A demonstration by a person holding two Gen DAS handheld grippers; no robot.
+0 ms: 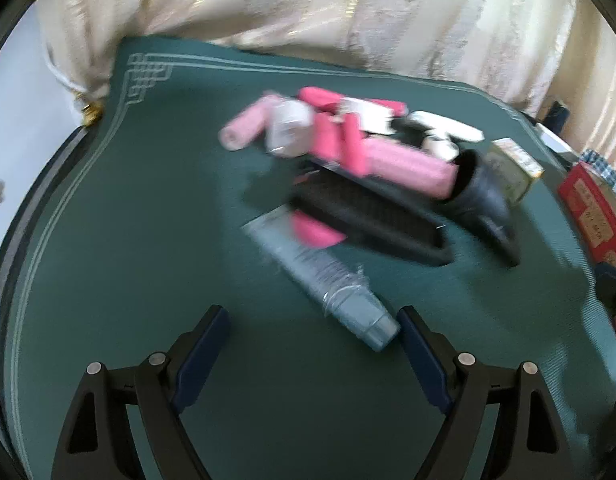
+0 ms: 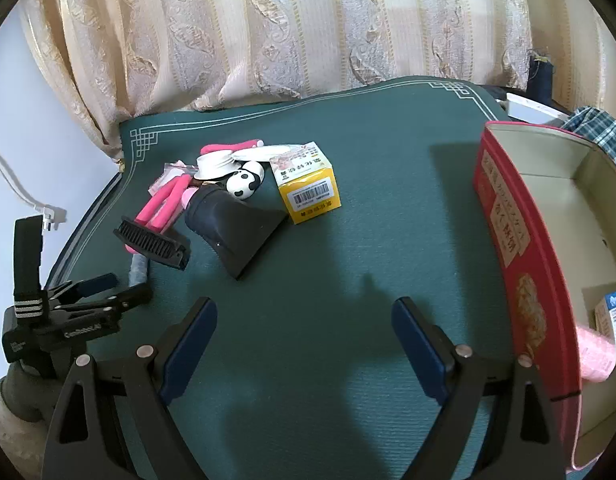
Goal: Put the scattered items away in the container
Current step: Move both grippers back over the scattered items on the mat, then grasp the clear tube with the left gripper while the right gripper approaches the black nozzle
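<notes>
Pile: pink rollers (image 2: 164,204), a black brush (image 2: 152,243), a black nozzle (image 2: 232,226), a panda toy (image 2: 246,184) and a yellow box (image 2: 309,186) lie clustered on the green mat (image 2: 347,260).
Tube: pale blue tube (image 1: 327,280), just ahead of the left gripper (image 1: 313,330).
Container: red box (image 2: 519,240), at the mat's right edge, already holding a few things.
Left gripper: spread, empty.
Right gripper (image 2: 304,322): spread, empty, over bare mat.

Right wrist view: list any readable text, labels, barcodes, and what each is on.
Yellow box: barcode and Chinese print, too small to read.
Red container: cream labels with Chinese characters on its side, not legible.
Left tool: white lettering on its black body, seems to start "Cam", the rest blurred.
Blue-and-white carton inside the container: fine print, unreadable.
Left wrist view: motion blur, nothing readable.
</notes>
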